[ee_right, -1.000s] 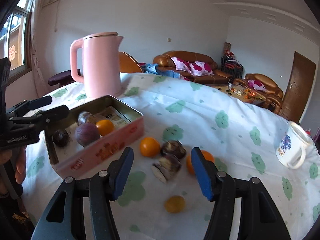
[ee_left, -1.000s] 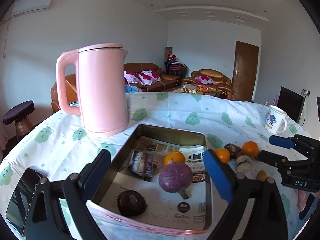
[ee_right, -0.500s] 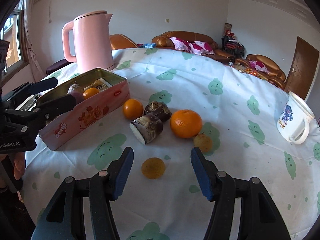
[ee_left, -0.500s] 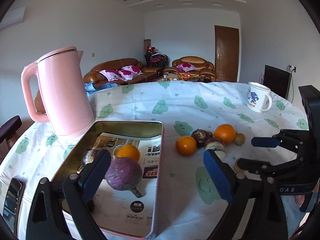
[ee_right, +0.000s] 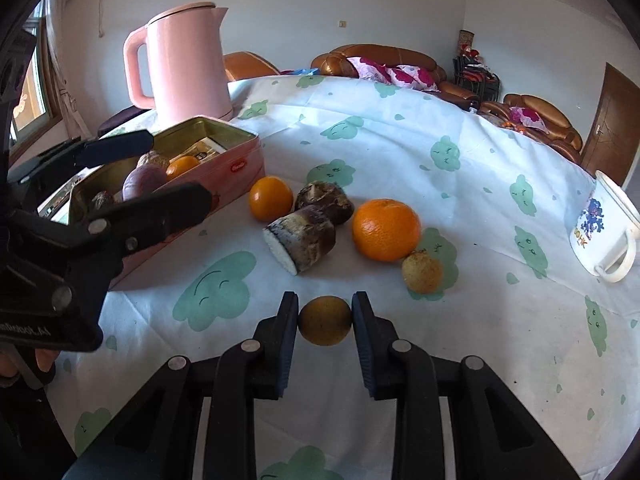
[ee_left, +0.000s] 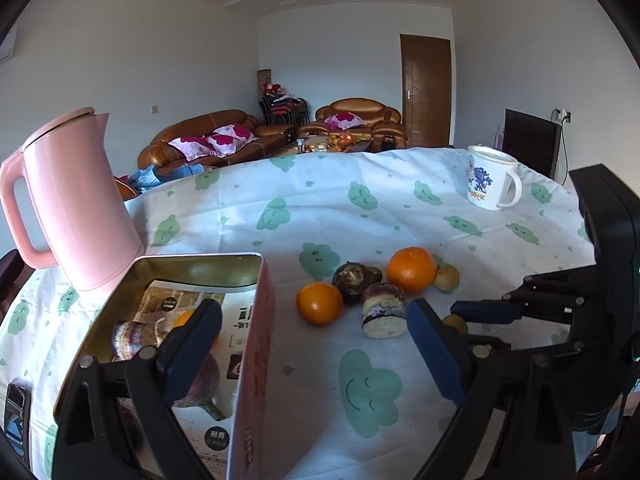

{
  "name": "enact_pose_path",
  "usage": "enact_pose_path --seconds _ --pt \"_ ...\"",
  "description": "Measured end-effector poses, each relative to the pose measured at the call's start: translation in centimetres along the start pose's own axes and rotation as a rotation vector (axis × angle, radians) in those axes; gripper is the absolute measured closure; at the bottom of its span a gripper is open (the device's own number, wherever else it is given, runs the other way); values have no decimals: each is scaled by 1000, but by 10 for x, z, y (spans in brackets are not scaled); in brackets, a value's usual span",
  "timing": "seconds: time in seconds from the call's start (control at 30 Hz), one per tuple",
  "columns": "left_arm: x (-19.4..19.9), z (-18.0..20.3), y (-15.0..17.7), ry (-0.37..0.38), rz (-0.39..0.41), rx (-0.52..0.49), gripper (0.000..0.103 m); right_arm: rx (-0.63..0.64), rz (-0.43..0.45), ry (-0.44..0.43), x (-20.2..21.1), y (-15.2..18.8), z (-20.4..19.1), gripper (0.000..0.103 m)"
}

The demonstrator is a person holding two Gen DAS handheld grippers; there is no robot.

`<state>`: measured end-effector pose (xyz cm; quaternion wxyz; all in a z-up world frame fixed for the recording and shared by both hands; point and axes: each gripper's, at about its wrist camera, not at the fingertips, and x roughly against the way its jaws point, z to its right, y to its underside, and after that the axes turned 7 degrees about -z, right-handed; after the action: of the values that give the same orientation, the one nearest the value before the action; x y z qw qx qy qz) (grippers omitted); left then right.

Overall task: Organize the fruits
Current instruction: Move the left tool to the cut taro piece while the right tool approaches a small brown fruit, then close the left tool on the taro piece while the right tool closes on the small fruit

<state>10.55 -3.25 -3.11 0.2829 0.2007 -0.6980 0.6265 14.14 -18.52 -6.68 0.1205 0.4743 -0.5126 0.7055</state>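
My right gripper (ee_right: 325,316) is shut on a small yellow-brown fruit (ee_right: 325,320) that rests on the tablecloth; both pads touch its sides. Just beyond lie a second small yellow fruit (ee_right: 423,272), a large orange (ee_right: 386,229), a small orange (ee_right: 271,198) and two brown cut root pieces (ee_right: 304,238). The pink tin (ee_left: 200,258) at the left holds a purple round fruit (ee_left: 200,380), an orange and a cut piece. My left gripper (ee_left: 313,314) hangs open and empty, straddling the tin's right wall, with the small orange (ee_left: 319,303) ahead of it.
A pink kettle (ee_left: 76,200) stands behind the tin. A white printed mug (ee_left: 490,182) sits at the far right of the table. A phone (ee_left: 16,416) lies at the left edge. The round table drops off close behind both grippers.
My right gripper came down and closed on the small yellow-brown fruit. My left gripper swung right, from over the tin's middle to its right wall, staying open.
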Motion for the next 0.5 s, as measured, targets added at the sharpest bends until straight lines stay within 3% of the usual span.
enact_pose_path --seconds 0.13,0.37,0.5 --pt "-14 10 -6 47 -42 -6 12 -76 34 58 4 -6 21 74" --pt "-44 32 -12 117 -133 -42 39 -156 54 76 2 -8 39 74" --pt "-57 38 -10 123 -183 -57 45 -165 65 80 3 -8 39 74"
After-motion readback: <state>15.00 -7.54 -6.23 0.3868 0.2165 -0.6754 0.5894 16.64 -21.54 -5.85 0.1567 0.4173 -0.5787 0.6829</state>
